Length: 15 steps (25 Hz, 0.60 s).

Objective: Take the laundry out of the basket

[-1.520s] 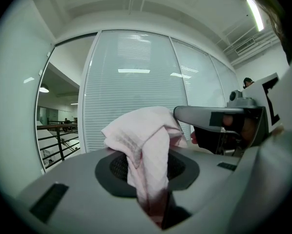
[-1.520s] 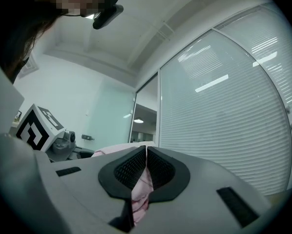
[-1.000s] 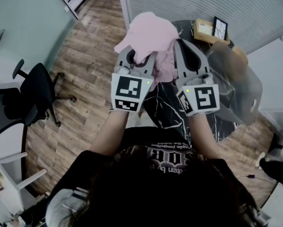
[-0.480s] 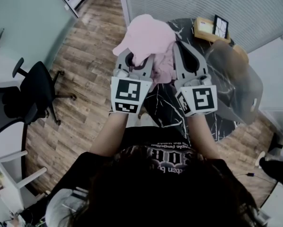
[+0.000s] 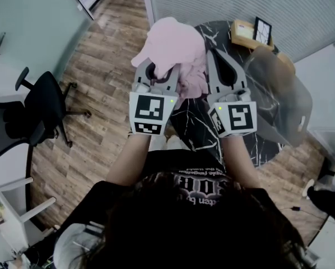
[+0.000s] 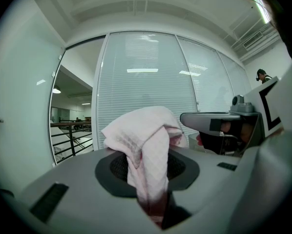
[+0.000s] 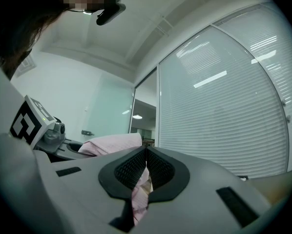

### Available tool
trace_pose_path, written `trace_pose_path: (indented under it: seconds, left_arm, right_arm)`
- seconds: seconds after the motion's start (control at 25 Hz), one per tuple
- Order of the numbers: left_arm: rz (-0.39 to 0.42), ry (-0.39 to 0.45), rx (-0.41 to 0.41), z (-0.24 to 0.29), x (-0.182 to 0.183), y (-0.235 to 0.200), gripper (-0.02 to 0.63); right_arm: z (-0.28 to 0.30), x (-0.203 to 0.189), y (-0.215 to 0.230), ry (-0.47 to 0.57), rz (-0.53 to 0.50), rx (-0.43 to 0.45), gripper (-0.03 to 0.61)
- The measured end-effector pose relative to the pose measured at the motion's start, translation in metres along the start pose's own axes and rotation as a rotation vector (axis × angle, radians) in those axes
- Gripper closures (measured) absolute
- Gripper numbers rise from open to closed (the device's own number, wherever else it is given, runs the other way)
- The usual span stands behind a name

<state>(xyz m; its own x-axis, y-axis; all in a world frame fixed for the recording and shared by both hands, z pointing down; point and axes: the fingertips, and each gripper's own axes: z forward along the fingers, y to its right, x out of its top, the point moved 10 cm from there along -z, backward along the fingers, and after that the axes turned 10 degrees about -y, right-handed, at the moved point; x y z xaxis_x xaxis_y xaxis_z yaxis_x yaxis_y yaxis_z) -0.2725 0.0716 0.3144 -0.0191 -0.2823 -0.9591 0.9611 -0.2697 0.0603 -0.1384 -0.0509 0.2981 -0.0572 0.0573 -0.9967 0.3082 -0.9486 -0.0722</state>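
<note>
Below, a round dark veined bench [image 5: 198, 125]. At its right edge, a translucent basket [image 5: 279, 102]. Up in the air, left of the basket and clear of it, a pink cloth [image 5: 173, 43] — bunched over the left tool [image 5: 158, 74] and trailing across to the right tool [image 5: 215, 60]. Left tool clamped narrow on a thick fold of the cloth. Right tool almost closed, pinching a thin edge. Both tools side by side, close to level.

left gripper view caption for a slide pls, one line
Left gripper shut on a pink cloth that bunches up over its fingers, with window blinds behind.
</note>
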Motion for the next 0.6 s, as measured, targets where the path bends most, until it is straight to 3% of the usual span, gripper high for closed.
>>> trace_pose_path:
  seconds: [0.6]
  left_arm:
    - [-0.025,0.002,0.022,-0.0022,-0.0024,-0.0087,0.509]
  right_arm:
    - [0.0020,-0.0014,-0.0008,-0.006,-0.012,-0.001,0.552]
